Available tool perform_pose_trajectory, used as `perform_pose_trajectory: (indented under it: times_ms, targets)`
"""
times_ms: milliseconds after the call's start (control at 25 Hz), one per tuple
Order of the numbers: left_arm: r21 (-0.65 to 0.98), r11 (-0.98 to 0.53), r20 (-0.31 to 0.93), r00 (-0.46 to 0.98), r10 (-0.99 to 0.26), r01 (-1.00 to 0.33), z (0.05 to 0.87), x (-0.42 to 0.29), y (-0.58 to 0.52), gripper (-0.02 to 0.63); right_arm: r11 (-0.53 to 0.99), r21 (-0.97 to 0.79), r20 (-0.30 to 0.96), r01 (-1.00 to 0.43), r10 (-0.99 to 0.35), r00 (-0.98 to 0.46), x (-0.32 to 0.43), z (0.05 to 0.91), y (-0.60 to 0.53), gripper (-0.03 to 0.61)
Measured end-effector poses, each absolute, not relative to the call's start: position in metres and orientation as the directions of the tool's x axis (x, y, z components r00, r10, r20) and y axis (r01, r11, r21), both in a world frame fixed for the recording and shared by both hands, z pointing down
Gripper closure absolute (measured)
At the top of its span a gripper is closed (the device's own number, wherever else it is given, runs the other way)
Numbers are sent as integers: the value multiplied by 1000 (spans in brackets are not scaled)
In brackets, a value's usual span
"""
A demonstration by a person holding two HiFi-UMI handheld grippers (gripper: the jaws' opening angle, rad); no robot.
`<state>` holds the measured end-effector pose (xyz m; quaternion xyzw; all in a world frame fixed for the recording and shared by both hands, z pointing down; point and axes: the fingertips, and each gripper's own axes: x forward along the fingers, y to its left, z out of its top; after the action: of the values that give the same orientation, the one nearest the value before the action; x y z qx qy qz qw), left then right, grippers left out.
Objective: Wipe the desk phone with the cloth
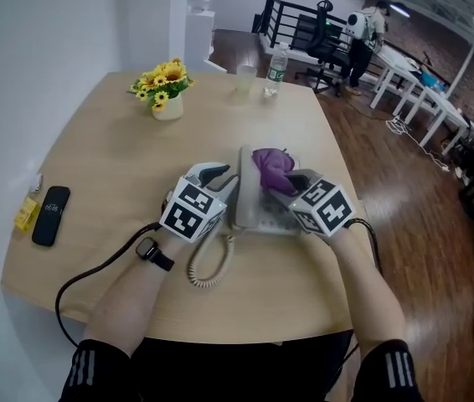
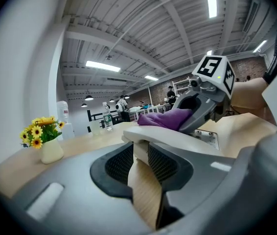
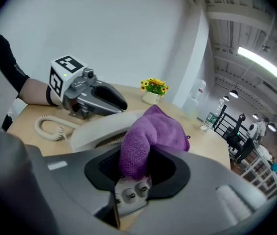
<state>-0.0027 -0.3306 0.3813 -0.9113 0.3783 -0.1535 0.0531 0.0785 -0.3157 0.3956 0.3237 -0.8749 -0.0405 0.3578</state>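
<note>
Desk phone [image 1: 264, 214] lies on a pale wooden table [image 1: 111, 157], towards the near right part and closer to the right edge than to the left. Left gripper [image 2: 139, 158]: jaws drawn in on the near end of the white handset [image 2: 177, 138], which fills the narrow gap between the pads; whether the handset is raised off its cradle or resting on it cannot be made out. Right gripper [image 3: 134, 166]: jaws closed on a bunched purple cloth [image 3: 143, 141], held over the phone just beside the handset, with keypad buttons [image 3: 132, 193] showing directly below the pads. The two grippers face each other across the phone, near but apart. A coiled cord [image 1: 208, 266] loops from the phone towards the near edge, between the forearms. Bare tabletop extends to the left and beyond the phone. A flower pot [image 1: 163, 89], a cup [image 1: 246, 77] and a water bottle [image 1: 276, 68] stand along the far edge, well apart from the phone. A black device [image 1: 50, 215] lies at the left edge.
</note>
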Motion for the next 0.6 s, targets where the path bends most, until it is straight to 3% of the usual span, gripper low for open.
perform_pose_trajectory:
  times_ms: [600]
  targets:
    - [-214, -708, 237, 667, -706, -673, 381, -2, -331, 526, 887, 290, 596, -358, -460, -658, 76, 409, -188, 457]
